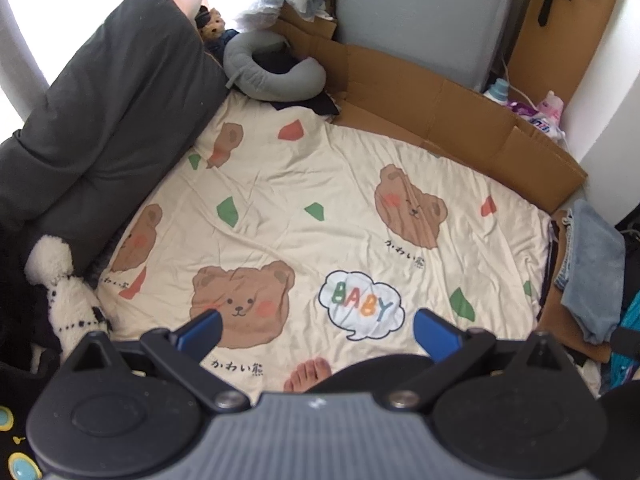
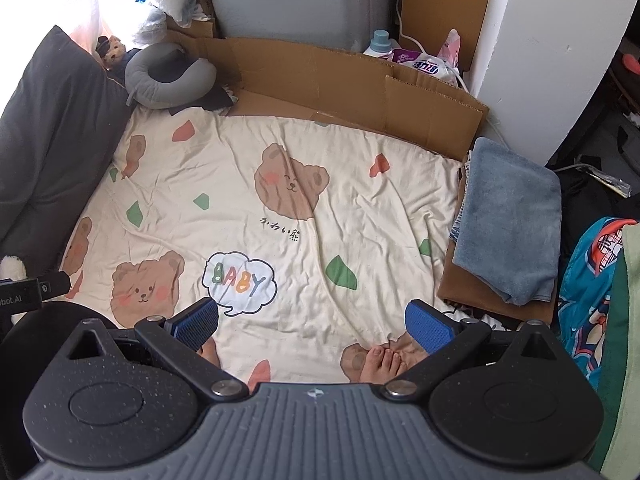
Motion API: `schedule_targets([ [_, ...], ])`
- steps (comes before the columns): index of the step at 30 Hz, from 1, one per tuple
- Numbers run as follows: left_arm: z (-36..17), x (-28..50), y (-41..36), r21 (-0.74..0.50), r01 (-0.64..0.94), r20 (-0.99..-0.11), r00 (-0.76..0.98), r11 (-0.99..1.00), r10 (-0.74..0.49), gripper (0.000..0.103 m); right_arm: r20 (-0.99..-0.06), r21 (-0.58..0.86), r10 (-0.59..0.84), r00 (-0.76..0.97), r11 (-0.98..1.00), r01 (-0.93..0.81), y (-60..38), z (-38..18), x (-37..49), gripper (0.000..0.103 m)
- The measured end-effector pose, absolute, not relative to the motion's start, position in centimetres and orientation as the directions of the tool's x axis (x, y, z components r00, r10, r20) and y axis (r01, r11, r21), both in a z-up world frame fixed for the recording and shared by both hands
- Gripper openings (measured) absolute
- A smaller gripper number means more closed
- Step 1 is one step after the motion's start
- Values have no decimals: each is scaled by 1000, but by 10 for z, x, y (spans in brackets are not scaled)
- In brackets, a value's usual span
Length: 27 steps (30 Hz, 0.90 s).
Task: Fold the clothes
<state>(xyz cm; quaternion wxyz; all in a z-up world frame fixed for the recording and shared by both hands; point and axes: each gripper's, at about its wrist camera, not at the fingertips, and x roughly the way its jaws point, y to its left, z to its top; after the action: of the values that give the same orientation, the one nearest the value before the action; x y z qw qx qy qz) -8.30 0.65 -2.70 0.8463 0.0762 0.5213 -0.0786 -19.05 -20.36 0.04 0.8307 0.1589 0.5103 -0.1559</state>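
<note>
Left wrist view, left to right: dark grey cushion along left edge, white plush toy below it, grey neck pillow at far corner. Cream bear-print sheet across the middle, wrinkled, no garment on it. Left gripper above sheet near the "BABY" cloud print, blue pads spread wide, nothing between them. Bare toes just under gripper. Cardboard along far and right sides. Folded blue-grey towel at right edge, off the sheet.

Right wrist view: right gripper likewise wide apart, empty, above sheet. Toes near the right pad. Towel on brown folded cloth, just beside sheet's right edge. Teal patterned fabric far right.
</note>
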Motion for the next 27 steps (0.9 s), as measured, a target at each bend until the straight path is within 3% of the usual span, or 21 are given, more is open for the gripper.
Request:
schedule_targets([
  [27, -31, -86, -2, 63, 275, -883, 463, 959, -75, 98, -889, 96, -121, 442, 894, 438, -206, 1, -192, 103],
])
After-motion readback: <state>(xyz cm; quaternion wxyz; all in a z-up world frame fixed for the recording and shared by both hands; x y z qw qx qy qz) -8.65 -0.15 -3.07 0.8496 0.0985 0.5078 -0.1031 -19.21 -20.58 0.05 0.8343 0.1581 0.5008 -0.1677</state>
